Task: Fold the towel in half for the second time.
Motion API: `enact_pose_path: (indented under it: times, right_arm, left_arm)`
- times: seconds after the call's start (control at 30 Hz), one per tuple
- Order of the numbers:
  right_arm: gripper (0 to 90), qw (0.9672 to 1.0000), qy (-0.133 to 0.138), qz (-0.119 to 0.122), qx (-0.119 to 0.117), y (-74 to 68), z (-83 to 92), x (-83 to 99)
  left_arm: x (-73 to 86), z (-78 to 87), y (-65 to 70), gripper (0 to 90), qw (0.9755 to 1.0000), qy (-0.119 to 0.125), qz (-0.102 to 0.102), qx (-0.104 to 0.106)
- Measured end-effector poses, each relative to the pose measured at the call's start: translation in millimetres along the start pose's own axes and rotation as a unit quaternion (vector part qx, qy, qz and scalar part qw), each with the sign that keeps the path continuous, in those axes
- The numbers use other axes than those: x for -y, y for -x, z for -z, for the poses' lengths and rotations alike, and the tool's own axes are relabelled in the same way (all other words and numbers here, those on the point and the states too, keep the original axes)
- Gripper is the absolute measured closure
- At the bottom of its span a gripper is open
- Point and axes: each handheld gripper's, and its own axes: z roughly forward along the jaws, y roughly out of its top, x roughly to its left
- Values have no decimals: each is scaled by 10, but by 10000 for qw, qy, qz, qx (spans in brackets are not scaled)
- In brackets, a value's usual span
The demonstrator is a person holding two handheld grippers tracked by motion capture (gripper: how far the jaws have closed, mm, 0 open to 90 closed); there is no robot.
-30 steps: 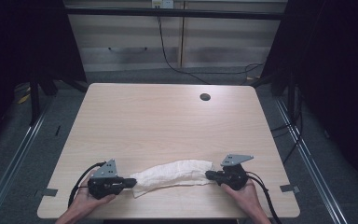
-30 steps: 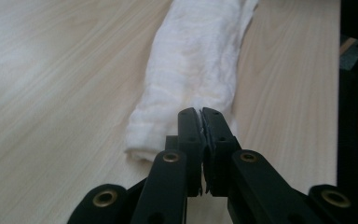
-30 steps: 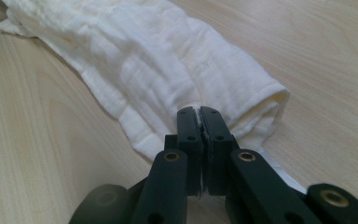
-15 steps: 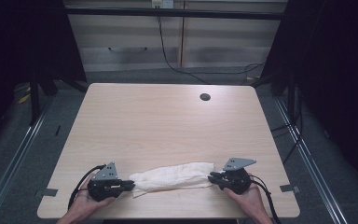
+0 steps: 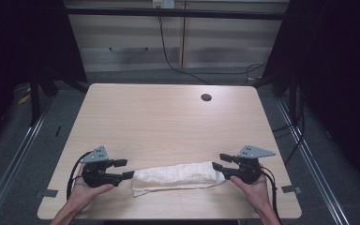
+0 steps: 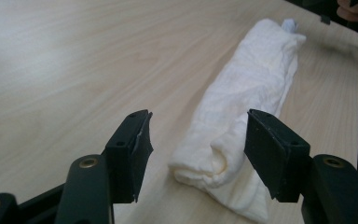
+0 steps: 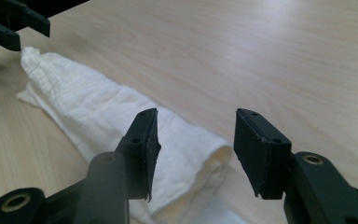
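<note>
A white cloth [image 5: 176, 176], rolled into a long loose bundle, lies flat on the wooden table [image 5: 168, 122] near its front edge. My left gripper [image 5: 125, 168] sits just off the cloth's left end. Its jaws have just been opening and stand open. In the left gripper view the cloth [image 6: 247, 102] lies ahead of and below my left gripper [image 6: 198, 140], untouched. My right gripper [image 5: 218, 161] hovers at the cloth's right end, its jaws also just opened. In the right gripper view the cloth [image 7: 98, 112] lies under my right gripper [image 7: 196, 140], clear of the pads.
A round cable hole [image 5: 206, 97] sits near the table's far right edge. A dark metal frame stands on both sides, and a pale cabinet [image 5: 183, 42] with a hanging cable is behind. The table's front edge is close below both hands.
Both grippers have opened their jaws and let go of the cloth's ends, rising slightly. The cloth now rests on the table on its own.
</note>
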Motion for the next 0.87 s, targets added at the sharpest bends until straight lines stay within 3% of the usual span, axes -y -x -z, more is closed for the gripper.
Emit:
enact_pose_path:
  times: [0.13,0.17,0.2,0.23,0.33,0.4,0.43,0.5,0.53,0.57,0.6,0.63,0.77,0.87]
  right_arm:
    - [446,9997,134,-100,181,47,61,-51]
    - [430,9991,212,-169,340,88,119,-59]
    - [430,9988,213,-208,381,101,140,-56]
    - [428,9985,212,-232,452,119,167,-49]
    - [417,9975,269,-327,568,157,220,-19]
    - [405,9953,272,-470,806,220,306,57]
    - [405,9953,272,-470,806,220,306,57]
    - [402,9944,272,-543,863,259,353,105]
    - [395,9929,288,-612,982,300,411,158]
    - [395,9924,286,-620,1027,321,434,182]
    - [395,9924,286,-620,1027,321,434,182]
    - [375,9902,330,-697,1169,361,480,233]
    - [362,9871,396,-833,1310,413,529,297]
    - [348,9849,347,-931,1422,456,535,345]
  left_arm:
    - [-56,81,-63,349,9997,125,110,-177]
    - [-50,123,-107,333,9991,194,206,-309]
    - [-50,123,-107,321,9991,194,206,-309]
    - [-29,155,-155,317,9978,224,340,-529]
    - [-7,186,-209,315,9963,230,434,-700]
    - [14,257,-301,307,9931,320,594,-954]
    - [14,257,-301,304,9931,320,594,-954]
    - [19,318,-355,292,9902,399,675,-1156]
    - [37,369,-415,290,9865,441,843,-1336]
    - [51,389,-446,289,9844,444,937,-1419]
    - [51,389,-446,278,9844,444,937,-1419]
    - [67,406,-470,270,9828,470,1001,-1480]
    - [150,442,-516,269,9777,526,1168,-1663]
    - [209,432,-511,265,9777,443,1209,-1657]
